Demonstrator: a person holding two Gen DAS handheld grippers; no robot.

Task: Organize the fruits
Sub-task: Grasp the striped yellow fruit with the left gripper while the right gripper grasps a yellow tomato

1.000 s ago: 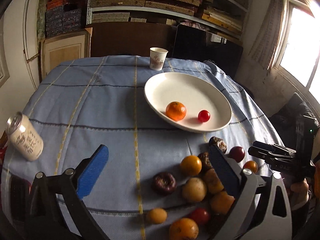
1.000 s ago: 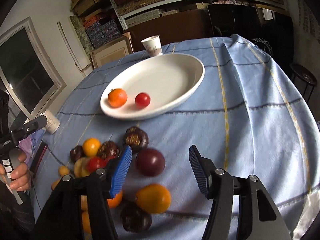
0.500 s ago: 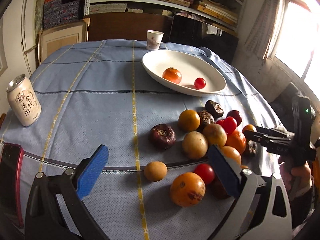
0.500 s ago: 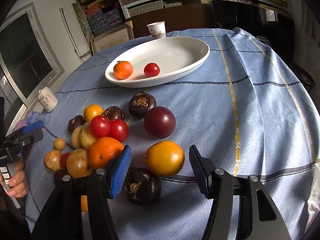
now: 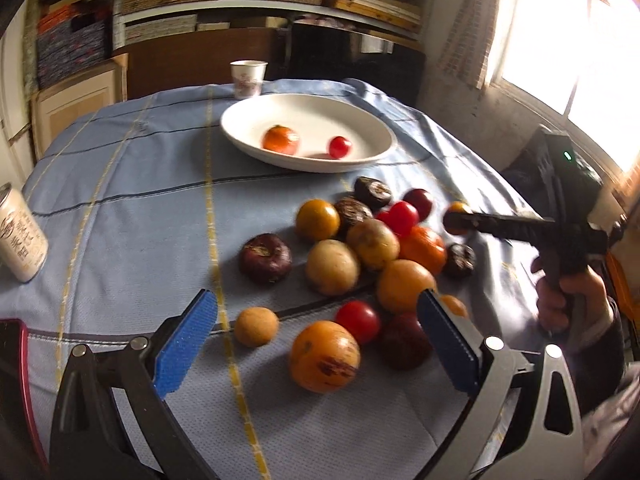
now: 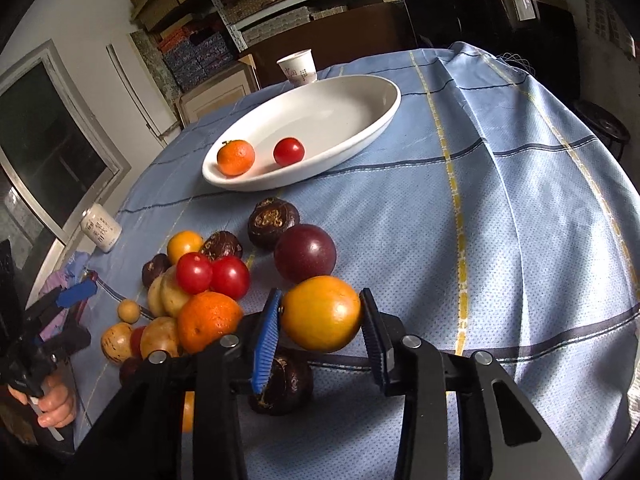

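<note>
Several fruits lie heaped on the blue tablecloth: tomatoes, oranges, dark purple ones and tan ones. The jaws of my right gripper (image 6: 321,300) are closing, and their blue pads touch both sides of a yellow-orange fruit (image 6: 320,316) at the near edge of the heap. From the left wrist view, that right gripper (image 5: 460,220) reaches in from the right. My left gripper (image 5: 316,308) hangs open over the heap's near side; a spotted orange fruit (image 5: 324,356) lies between its fingers, untouched. The white oval plate (image 5: 376,152) farther back holds a tangerine (image 5: 281,140) and a red tomato (image 5: 340,147).
A paper cup (image 5: 248,78) stands behind the plate. A white drink can (image 5: 18,236) is at the left, and a red-edged phone (image 5: 12,360) lies at the near left. Loaded shelves line the wall behind. The cloth drops off the table edge (image 6: 600,160) at the right.
My right gripper's jaws have closed in on the yellow-orange fruit. My left gripper has come lower and nearer to the heap, still open.
</note>
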